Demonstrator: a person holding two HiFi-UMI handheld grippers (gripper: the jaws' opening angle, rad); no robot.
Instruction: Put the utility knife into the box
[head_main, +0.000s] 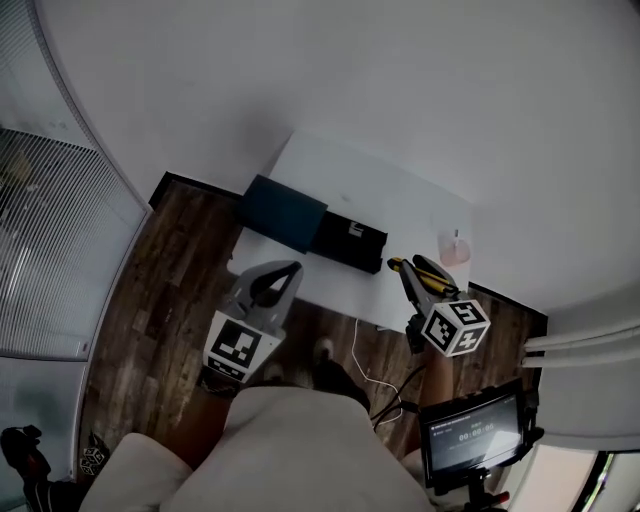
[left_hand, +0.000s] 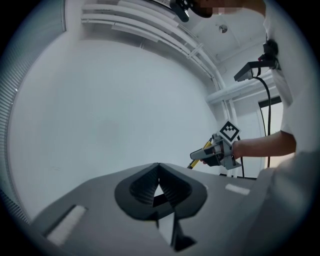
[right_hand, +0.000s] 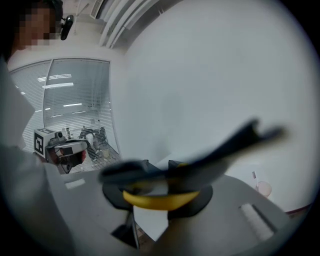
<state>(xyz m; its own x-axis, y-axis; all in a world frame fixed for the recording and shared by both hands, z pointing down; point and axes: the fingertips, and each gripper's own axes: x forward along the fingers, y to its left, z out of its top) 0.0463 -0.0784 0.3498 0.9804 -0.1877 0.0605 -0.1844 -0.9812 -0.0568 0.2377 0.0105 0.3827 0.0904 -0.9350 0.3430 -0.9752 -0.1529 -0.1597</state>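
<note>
A black box (head_main: 348, 242) lies on the white table (head_main: 400, 195), with a dark blue lid (head_main: 285, 212) right beside it on the left. My right gripper (head_main: 415, 278) is at the table's near right edge and is shut on the yellow-and-black utility knife (head_main: 428, 272). In the right gripper view the knife (right_hand: 165, 199) lies crosswise in the jaws, blurred. From the left gripper view it shows as a yellow tip (left_hand: 195, 161) in the far gripper (left_hand: 217, 152). My left gripper (head_main: 285, 275) hovers before the table's near left edge, shut and empty, its tips meeting (left_hand: 159, 172).
A pink cup (head_main: 455, 250) stands at the table's right end, close to the right gripper. A small screen on a stand (head_main: 472, 432) is at the lower right, and a white cable (head_main: 365, 365) trails over the wooden floor. A glass wall with blinds (head_main: 50, 250) runs along the left.
</note>
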